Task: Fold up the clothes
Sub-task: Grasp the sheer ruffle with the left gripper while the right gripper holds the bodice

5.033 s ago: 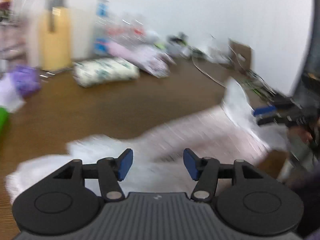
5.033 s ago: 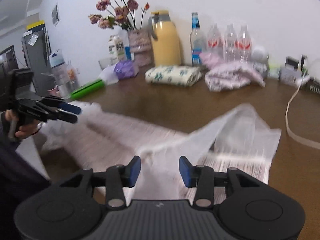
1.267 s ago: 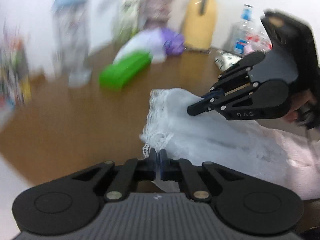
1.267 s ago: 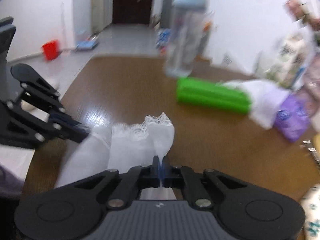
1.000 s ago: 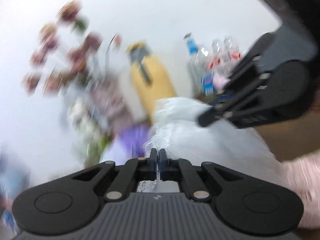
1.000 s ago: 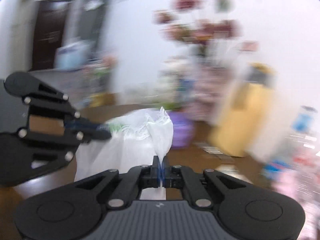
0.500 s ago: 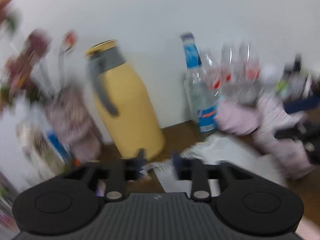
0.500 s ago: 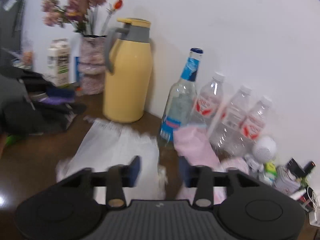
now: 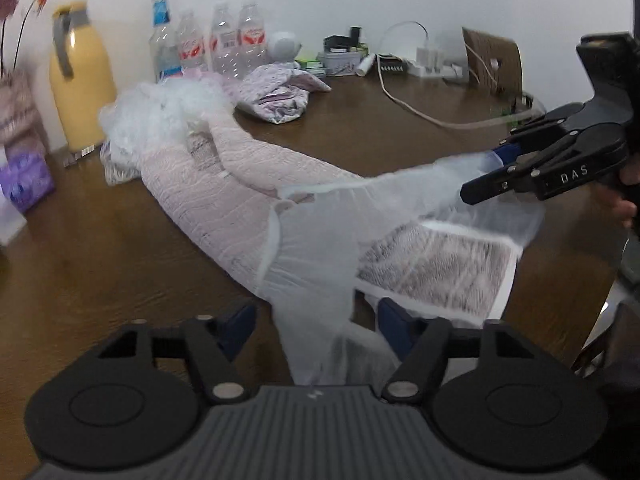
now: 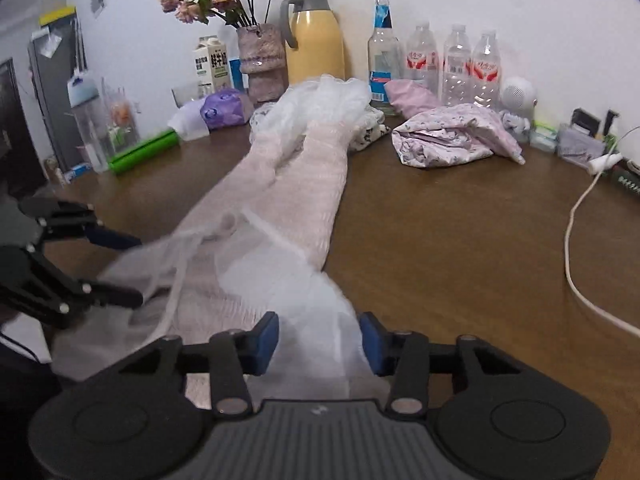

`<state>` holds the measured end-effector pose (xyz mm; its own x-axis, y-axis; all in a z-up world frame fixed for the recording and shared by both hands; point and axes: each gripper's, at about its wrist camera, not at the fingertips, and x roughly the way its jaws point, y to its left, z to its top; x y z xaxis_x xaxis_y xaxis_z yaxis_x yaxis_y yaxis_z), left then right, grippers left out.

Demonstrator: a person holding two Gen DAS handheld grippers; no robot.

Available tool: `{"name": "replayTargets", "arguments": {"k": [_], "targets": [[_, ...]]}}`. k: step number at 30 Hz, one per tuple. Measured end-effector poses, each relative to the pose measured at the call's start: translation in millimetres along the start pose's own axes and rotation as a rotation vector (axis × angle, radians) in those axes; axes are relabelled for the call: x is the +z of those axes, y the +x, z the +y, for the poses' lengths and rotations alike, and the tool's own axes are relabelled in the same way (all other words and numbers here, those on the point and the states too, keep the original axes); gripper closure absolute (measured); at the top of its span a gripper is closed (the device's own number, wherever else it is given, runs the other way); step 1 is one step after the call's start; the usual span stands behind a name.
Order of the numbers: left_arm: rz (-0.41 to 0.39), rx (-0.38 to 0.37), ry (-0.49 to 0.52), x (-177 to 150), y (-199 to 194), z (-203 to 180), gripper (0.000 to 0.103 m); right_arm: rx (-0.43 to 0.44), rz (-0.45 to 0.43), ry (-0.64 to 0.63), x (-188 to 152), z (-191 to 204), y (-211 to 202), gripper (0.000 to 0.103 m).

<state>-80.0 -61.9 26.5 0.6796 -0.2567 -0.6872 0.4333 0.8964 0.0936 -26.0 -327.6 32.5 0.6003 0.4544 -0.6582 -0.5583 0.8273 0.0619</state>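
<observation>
We are holding both grippers wide open over the garment (image 9: 248, 184), a pink-and-white lacy piece lying stretched along the table (image 9: 100, 248). Its sheer hem is passing between the left gripper's (image 9: 316, 320) fingers and between the right gripper's (image 10: 319, 338); neither is gripping it. Its far end is bunching beside the flask (image 10: 316, 36).

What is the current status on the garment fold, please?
Left gripper open, right gripper open, sheer hem lying between each pair of fingers. Pink-and-white garment stretched long on the table, unfolded. Floral cloth bundle beside it, not blocking.
</observation>
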Motion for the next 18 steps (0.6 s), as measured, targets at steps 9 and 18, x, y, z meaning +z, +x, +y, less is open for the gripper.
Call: {"name": "replayTargets", "arguments": {"k": [9, 18], "targets": [[-0.031, -0.113, 0.228, -19, -33, -53, 0.044, -0.028, -0.022, 0.018, -22, 18, 1, 0.087], [0.076, -0.205, 0.158, -55, -56, 21, 0.098, 0.095, 0.000, -0.046, -45, 83, -30, 0.092]]}}
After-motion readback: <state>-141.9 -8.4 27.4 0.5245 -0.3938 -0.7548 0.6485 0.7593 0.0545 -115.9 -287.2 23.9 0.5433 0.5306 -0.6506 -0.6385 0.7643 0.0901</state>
